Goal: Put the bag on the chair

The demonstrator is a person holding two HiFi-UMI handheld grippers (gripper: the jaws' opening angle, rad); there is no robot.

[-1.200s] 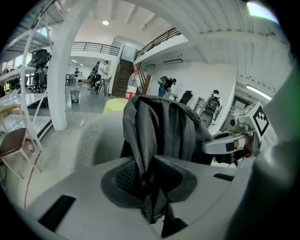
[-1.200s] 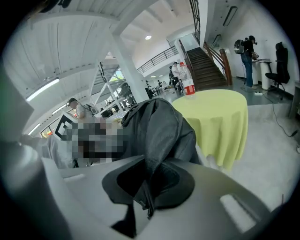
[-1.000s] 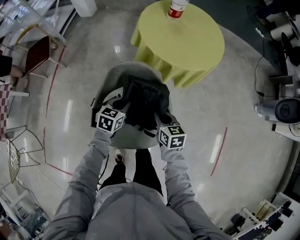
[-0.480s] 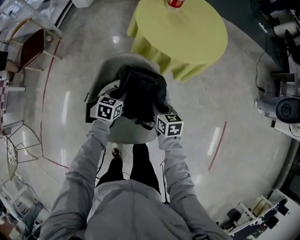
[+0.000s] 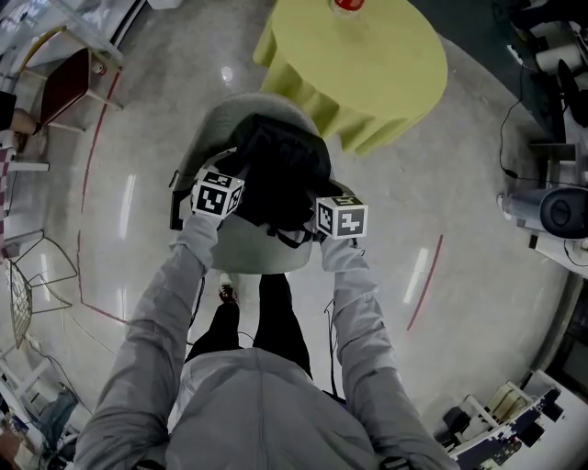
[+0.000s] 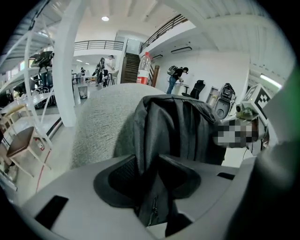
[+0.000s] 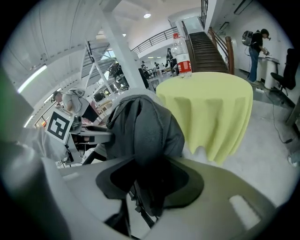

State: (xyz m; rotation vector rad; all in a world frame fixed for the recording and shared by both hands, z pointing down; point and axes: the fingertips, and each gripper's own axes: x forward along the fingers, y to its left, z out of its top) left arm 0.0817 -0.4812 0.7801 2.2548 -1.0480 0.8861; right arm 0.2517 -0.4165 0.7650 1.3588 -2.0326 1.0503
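The black bag [image 5: 280,170] rests on the seat of the grey chair [image 5: 248,252], leaning against its backrest. My left gripper [image 5: 241,181] is at the bag's left side and my right gripper [image 5: 317,207] at its right. The left gripper view shows a fold of the bag [image 6: 183,126] between the left gripper's [image 6: 147,174] jaws, which are opening; the pads stand off the fabric. The chair's fuzzy backrest [image 6: 103,117] rises behind. The right gripper's [image 7: 147,179] jaws are opening too, with the bag [image 7: 145,124] and its straps loose between them.
A round table under a yellow cloth [image 5: 367,64] stands just beyond the chair, with a bottle [image 5: 347,5] on it. A wooden chair [image 5: 69,87] is far left and equipment [image 5: 551,213] far right. Red tape lines [image 5: 425,285] mark the floor.
Both grippers moved forward, away from my body, carrying the bag further back onto the chair seat. The bag now sits closer to the backrest.
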